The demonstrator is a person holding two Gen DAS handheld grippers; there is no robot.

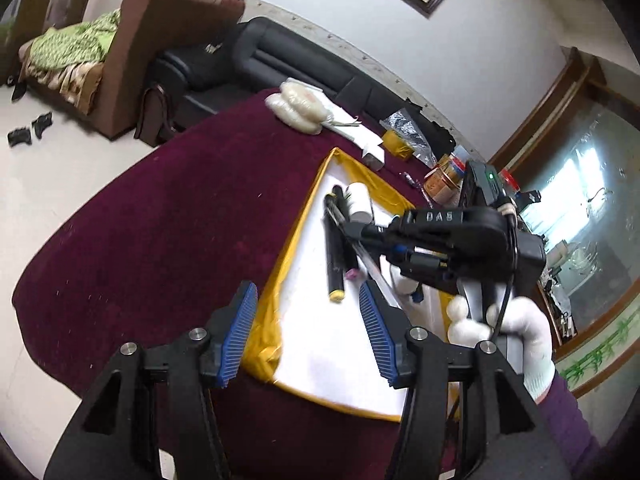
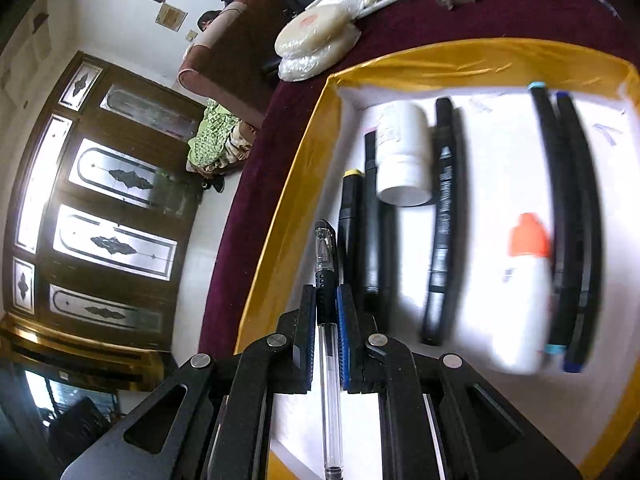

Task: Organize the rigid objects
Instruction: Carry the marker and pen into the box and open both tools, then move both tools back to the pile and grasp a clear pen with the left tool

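Nearest us in the right wrist view, our right gripper [image 2: 327, 312] is clamped on a clear gel pen [image 2: 329, 340]. The pen runs straight up the lower middle of the frame between the blue pads [image 2: 343, 320], its capped end reaching out past the fingertips over the tray.

Beyond it, the white tray with the yellow rim [image 2: 288, 168] fills the right half of that frame. Black markers [image 2: 444, 216] lie there roughly side by side, one with a yellow cap [image 2: 351, 174] just right of the pen tip. A white pill bottle [image 2: 404, 152] lies among them toward the top. A white bottle with an orange cap [image 2: 524, 280] sits at lower right, beside two more markers [image 2: 572, 220] at the right edge, blurred.

In the left wrist view, our left gripper [image 1: 308, 328] stands open at the bottom of the frame with nothing between its pads, over the near edge of the tray. Past it, the right gripper reaches in from the right, held by a white-gloved hand [image 1: 504, 328].

We judge that we are in the middle of placing the pen. The next move calls for lowering it parallel to the markers into the free strip at the tray's left, then letting go without nudging the yellow-capped one.

Farther off, on the maroon tablecloth [image 1: 140, 220], a wrapped stack of white discs [image 1: 296, 108] lies at upper middle.
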